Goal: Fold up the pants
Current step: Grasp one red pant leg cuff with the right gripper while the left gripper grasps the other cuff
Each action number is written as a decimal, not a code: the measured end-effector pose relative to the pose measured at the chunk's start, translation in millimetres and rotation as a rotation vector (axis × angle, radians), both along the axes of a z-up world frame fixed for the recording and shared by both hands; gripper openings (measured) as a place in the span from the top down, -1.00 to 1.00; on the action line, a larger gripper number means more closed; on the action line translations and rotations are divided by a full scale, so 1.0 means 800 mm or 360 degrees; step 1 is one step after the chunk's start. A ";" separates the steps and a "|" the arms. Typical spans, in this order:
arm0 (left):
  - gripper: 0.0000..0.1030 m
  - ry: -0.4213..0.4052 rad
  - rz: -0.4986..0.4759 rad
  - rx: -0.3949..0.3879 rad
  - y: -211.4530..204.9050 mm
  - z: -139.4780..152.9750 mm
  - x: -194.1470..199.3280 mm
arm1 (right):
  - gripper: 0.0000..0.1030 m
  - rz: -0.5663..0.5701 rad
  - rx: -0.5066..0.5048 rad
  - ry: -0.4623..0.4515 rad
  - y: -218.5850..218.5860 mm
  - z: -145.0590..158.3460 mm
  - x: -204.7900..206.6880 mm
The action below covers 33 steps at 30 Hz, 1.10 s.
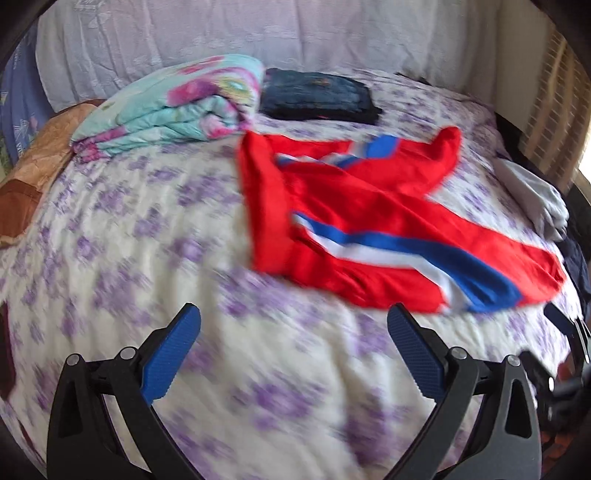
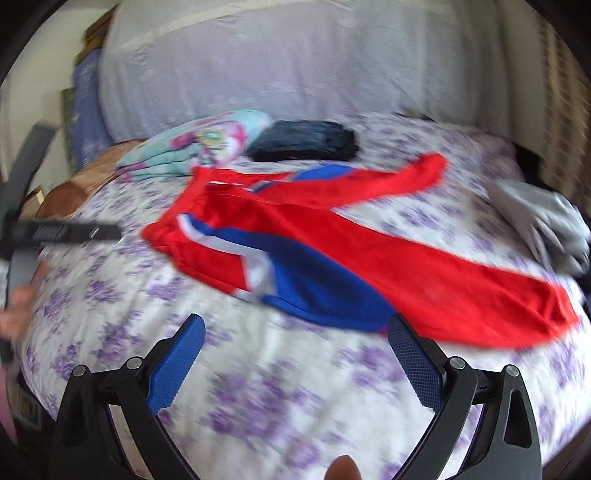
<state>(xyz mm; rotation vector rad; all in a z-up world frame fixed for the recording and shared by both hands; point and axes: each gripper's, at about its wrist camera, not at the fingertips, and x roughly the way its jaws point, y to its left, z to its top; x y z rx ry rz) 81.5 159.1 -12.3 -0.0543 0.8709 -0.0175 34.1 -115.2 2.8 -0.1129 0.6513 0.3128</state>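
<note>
The folding has not really begun, as far as I can judge. The red pants point(image 1: 369, 218) with the blue and white stripe lie spread and crumpled on the bed point(image 1: 147, 240), the two legs going apart and the cloth twisted at the waist. Nothing is laid flat yet, so straightening the legs, putting one on the other and folding them is all left to do.

The left tool point(image 1: 293, 354) hangs over the bedcover just in front of the pants, its jaws wide and empty. The right tool point(image 2: 295, 358) is the same, wide and holding nothing, with its right finger very near the blue part of the pants; both views are blurred.

The bed carries a cream cover with purple flowers. Left of the pants lies a folded flowered blanket point(image 1: 177, 107); behind the pants is a dark folded garment point(image 1: 317, 96); right of the pants is a grey garment point(image 1: 535, 195). Behind all of them hangs a pale cloth point(image 1: 258, 33) along the wall.
</note>
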 end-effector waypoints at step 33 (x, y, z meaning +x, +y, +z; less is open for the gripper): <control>0.83 0.0055 -0.0195 -0.0645 0.183 0.025 0.201 | 0.85 0.0788 -0.0526 -0.0266 0.293 0.027 0.009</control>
